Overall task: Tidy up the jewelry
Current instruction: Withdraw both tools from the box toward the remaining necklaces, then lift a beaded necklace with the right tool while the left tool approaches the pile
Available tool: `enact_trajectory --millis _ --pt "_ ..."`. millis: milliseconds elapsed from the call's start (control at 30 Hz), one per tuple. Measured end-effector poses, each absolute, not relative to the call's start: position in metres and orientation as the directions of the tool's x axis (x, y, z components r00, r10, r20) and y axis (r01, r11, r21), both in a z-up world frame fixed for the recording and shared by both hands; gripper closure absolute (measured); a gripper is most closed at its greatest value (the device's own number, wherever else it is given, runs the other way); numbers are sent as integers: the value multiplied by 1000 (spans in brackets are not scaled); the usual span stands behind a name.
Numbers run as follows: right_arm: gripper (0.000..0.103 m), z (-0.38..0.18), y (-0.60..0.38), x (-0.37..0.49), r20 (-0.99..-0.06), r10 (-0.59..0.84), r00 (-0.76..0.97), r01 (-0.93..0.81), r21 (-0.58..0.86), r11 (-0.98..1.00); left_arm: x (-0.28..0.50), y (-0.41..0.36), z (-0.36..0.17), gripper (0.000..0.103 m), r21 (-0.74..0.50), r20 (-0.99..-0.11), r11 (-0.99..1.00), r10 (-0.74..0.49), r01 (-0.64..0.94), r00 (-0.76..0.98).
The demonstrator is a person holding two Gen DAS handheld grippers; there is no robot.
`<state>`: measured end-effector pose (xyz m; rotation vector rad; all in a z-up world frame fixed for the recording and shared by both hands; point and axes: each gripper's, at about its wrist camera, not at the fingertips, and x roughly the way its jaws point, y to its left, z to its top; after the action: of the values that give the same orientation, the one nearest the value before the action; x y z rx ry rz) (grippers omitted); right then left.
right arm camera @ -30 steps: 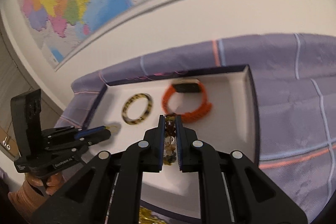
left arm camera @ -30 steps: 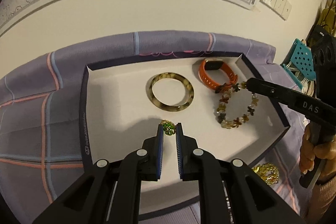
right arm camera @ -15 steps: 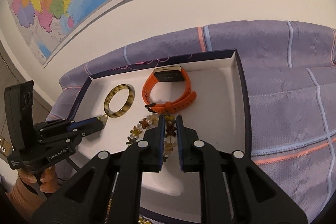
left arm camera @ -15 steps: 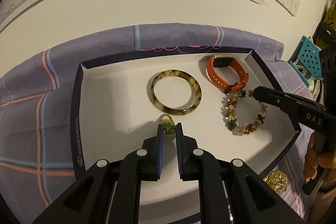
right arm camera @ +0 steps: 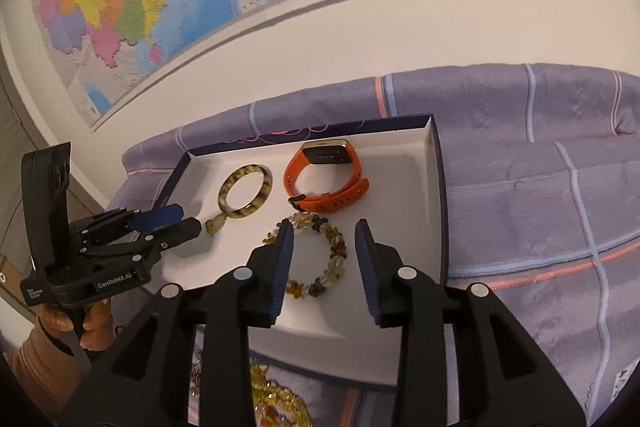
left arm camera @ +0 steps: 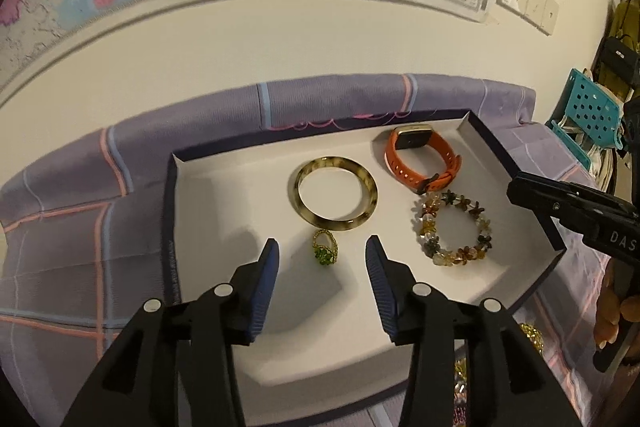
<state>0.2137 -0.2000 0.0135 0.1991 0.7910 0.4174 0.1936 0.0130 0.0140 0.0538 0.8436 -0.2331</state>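
Both tools stand with jaws spread wide and hold nothing. The left hand-held gripper hangs above the green beaded ring, which lies loose on the floor of the white tray, just beside the tortoiseshell bangle. The right hand-held gripper straddles the near part of the flower-bead bracelet, which rests flat in the same tray, near the orange watch.

Risks noted:
- The ring is small and light; a finger tip dragged across it on withdrawal could flick it against the bangle or out of place.
- The bracelet is flexible; a jaw snagging a bead could pull it over the low tray wall.
- More gold-coloured jewellery lies on the purple cloth outside the tray's near edge, partly hidden under the right tool; it may be overlooked or brushed off.
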Motion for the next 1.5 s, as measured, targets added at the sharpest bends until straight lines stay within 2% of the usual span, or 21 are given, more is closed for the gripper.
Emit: enact_trajectory --millis 67,367,600,1000,1033,1100,1133,1233,1267,1300,1400,1500 --pt "70 16 -199 207 -643 447 622 -309 323 895 186 14 18 56 -34 -736 974 -175 223 654" --pt "70 24 -183 148 -639 516 570 -476 255 842 135 24 37 56 -20 -685 965 -203 260 699" --pt "72 0 -157 102 -708 522 476 -581 192 791 91 25 24 56 -42 -695 946 -259 322 671" --pt "73 -27 -160 104 -768 419 485 -520 132 844 66 21 -12 56 -96 -747 932 -299 349 593" --pt "74 -27 -159 103 -771 409 489 -521 119 845 65 21 -13 56 -99 -749 932 -300 348 590" --pt "89 -27 -159 100 -777 385 497 -528 81 845 64 20 -15 56 -104 -751 932 -303 348 586" --pt "92 -28 -160 100 -781 372 502 -525 67 848 64 20 -16 56 -105 -751 931 -305 349 585" --pt "92 -24 -173 95 -773 390 501 -511 100 854 63 20 -17 56 -112 -750 930 -310 350 584" --pt "97 -21 -179 92 -766 395 508 -502 110 858 62 21 -17 56 -115 -750 930 -312 349 584" --pt "97 -18 -186 90 -755 413 509 -495 136 858 62 21 -17 56 -117 -750 930 -312 347 583" --pt "97 2 -211 80 -693 490 528 -475 238 847 62 22 -19 56 -122 -753 930 -314 346 579" --pt "97 18 -224 71 -650 521 553 -468 275 840 61 22 -20 56 -124 -753 931 -314 344 578"
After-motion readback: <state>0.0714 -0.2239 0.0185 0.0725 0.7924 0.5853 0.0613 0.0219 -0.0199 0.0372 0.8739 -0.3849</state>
